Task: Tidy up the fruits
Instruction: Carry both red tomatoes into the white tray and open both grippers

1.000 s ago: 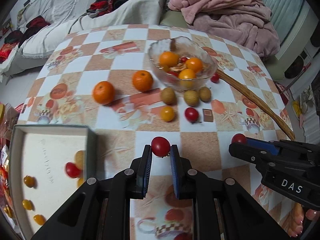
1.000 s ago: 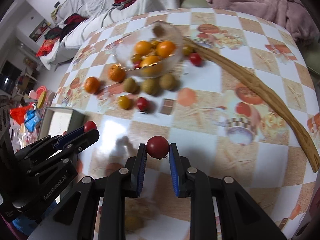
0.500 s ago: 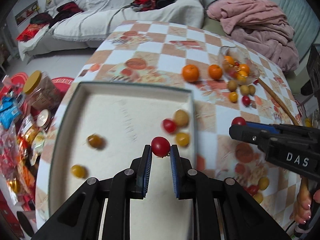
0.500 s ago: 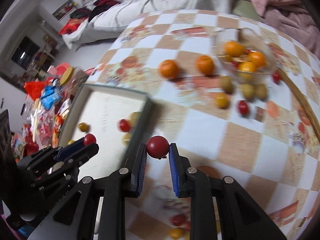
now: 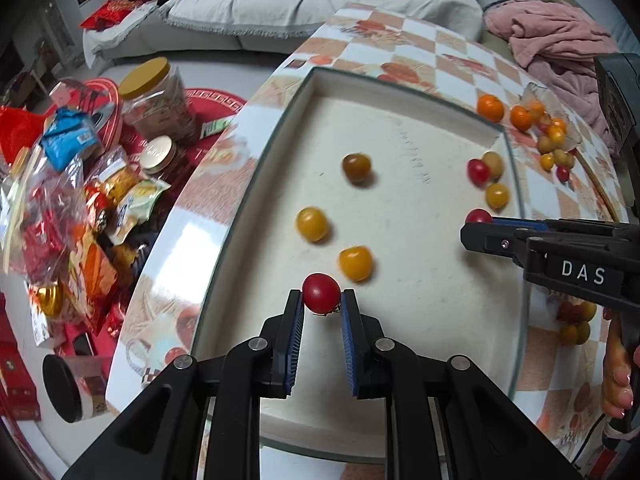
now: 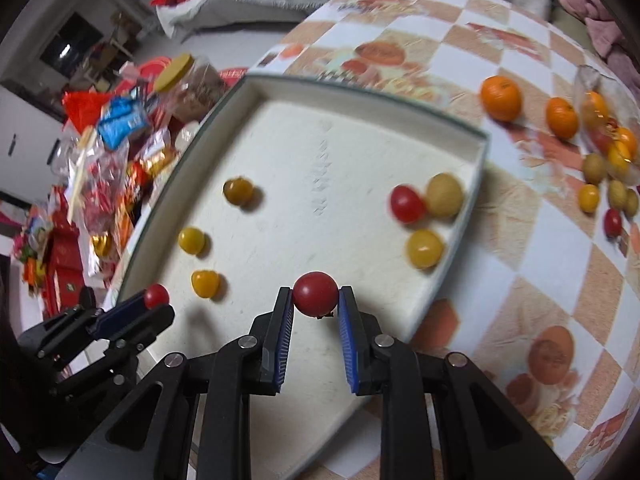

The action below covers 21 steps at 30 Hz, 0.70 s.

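Cherry tomatoes, one red fruit (image 5: 321, 298) pinched by the left hand-held gripper (image 5: 321, 307) and another (image 6: 315, 293) by the right hand-held gripper (image 6: 316, 303), are held above the tray (image 5: 400, 92), apparently for release among yellow ones at 12 o'clock.

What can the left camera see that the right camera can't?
Only the left view shows the pink blanket, the black-lidded jar and small fruits beyond the tray's right rim. Only the right view shows the dark doorway. Both show the white tray, the oranges, and the left tongs and right tongs, each shut on a red tomato.
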Motion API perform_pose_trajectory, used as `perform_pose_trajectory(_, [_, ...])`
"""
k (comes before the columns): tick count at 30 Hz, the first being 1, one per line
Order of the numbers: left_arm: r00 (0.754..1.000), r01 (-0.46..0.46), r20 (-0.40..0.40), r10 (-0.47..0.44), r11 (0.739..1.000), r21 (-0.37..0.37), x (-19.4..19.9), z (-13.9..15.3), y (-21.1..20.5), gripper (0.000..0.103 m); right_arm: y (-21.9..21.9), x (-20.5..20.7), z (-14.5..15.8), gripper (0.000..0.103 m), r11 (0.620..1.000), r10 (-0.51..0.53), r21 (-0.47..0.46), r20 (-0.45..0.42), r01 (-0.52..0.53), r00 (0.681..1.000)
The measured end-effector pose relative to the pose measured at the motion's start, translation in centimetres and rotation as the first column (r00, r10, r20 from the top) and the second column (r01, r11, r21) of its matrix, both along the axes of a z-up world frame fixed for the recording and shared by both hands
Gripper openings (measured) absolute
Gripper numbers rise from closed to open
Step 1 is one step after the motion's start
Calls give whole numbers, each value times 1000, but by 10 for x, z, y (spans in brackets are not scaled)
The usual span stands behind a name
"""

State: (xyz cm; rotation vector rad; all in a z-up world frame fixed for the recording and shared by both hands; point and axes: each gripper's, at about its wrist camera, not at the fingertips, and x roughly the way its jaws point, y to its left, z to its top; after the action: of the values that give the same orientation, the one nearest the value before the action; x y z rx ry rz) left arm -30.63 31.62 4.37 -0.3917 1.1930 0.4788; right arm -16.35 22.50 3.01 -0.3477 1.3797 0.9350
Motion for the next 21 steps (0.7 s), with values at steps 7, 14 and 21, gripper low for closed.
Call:
perform_pose_trajectory(7, [999, -8, -38, 7, 1000, -18, -5, -16, 7, 20, 11, -12, -12, 25, 998, 33, -56, 27, -32, 999])
perform_pose_trajectory(14, [997, -10, -72, 9, 1000, -12, -3, -24, 9, 21, 19, -16, -11, 33, 995, 71, -69, 53, -68, 996])
perform_pose_trajectory(21, [995, 3, -95, -1, 1000, 22, -2, -23, 9, 77, 22, -19, -8, 69, 996, 73, -52, 35, -72, 997])
